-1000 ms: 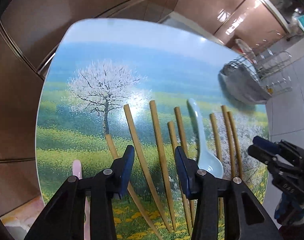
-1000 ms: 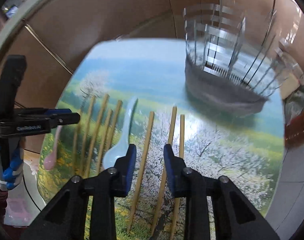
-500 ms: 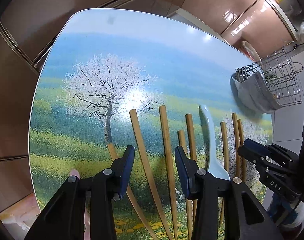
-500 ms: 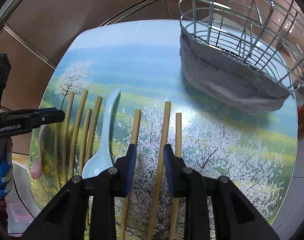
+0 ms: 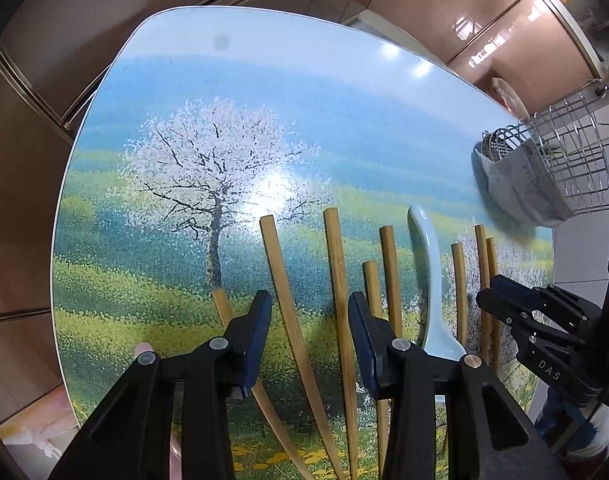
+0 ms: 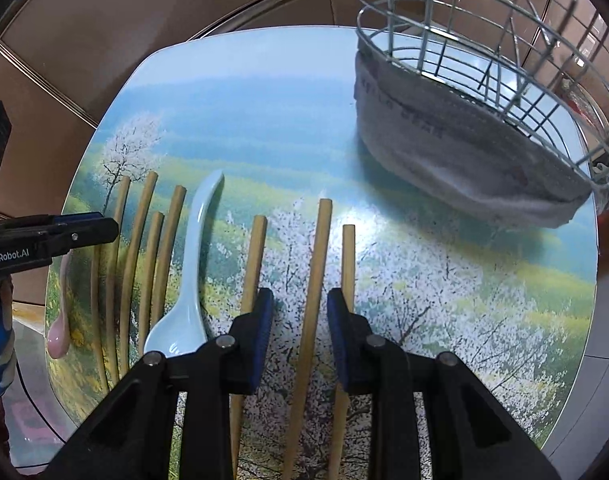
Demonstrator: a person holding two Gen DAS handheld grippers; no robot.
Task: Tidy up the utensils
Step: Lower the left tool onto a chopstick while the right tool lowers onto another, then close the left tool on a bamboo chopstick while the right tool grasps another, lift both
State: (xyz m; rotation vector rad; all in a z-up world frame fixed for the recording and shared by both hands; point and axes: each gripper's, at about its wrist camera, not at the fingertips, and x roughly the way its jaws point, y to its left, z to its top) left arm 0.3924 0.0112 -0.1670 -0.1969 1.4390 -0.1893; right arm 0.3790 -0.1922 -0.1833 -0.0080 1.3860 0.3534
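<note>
Several bamboo chopsticks point(image 5: 338, 280) lie side by side on the printed table point(image 5: 264, 92), with a pale blue ceramic spoon point(image 5: 430, 280) among them and a pink spoon point(image 6: 60, 320) at the left end. My left gripper point(image 5: 309, 300) is open and empty above two chopsticks. My right gripper point(image 6: 300, 298) is open and empty, with one chopstick point(image 6: 316, 280) lying between its jaws below it. The blue spoon point(image 6: 192, 264) lies left of the right gripper. The right gripper also shows in the left wrist view point(image 5: 504, 300).
A wire utensil basket point(image 6: 464, 40) wrapped in a grey cloth point(image 6: 444, 144) stands at the table's far right; it also shows in the left wrist view point(image 5: 544, 168). Brown cabinets surround the table. The table edge runs close on the left and right.
Both grippers have pulled back and tilted, so the far table and basket show more. The basket looms closer in the right view. Both stay open; the utensils have not moved.
</note>
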